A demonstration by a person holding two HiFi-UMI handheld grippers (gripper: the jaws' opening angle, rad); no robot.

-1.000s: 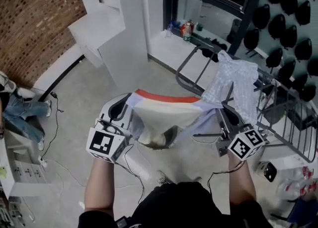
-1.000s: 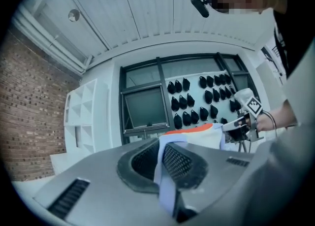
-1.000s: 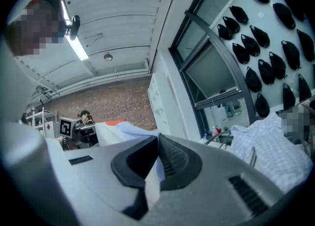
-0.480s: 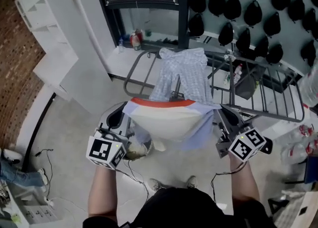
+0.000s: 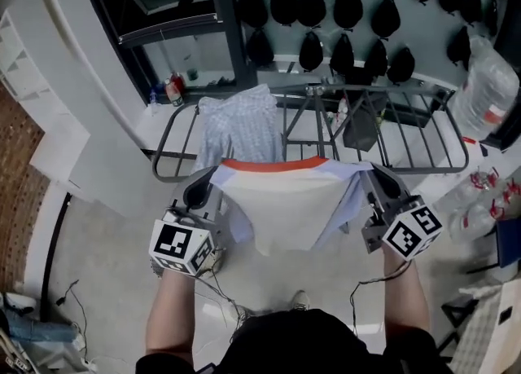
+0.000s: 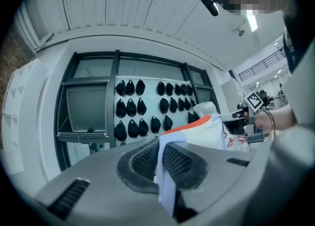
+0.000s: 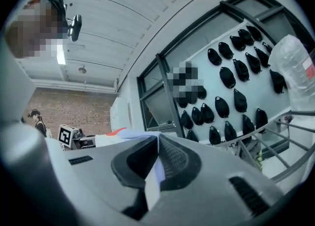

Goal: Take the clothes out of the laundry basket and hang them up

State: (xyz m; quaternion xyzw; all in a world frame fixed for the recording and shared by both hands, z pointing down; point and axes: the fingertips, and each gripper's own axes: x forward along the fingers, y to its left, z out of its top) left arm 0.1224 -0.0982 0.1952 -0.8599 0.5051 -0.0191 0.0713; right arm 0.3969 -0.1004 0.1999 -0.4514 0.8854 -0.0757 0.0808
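A pale lavender and cream garment (image 5: 289, 201) with an orange-red top band hangs stretched between my two grippers, in front of a grey metal drying rack (image 5: 407, 132). My left gripper (image 5: 205, 189) is shut on the garment's left edge; its cloth (image 6: 165, 180) shows pinched between the jaws. My right gripper (image 5: 376, 187) is shut on the right edge, with a fold of cloth (image 7: 155, 173) between its jaws. A light blue patterned shirt (image 5: 240, 128) is draped over the rack's left end. No laundry basket is in view.
Dark shell-shaped pieces (image 5: 326, 14) cover the wall behind the rack. A dark bag (image 5: 362, 124) hangs on the rack. Bottles (image 5: 169, 89) stand on a white ledge at the left. A large clear plastic jug (image 5: 486, 87) sits at the right. Cables (image 5: 220, 299) trail on the floor.
The view has swung right, from the brick wall and stairs to face the rack squarely. Both grippers have kept hold of the garment, now held level before the rack.
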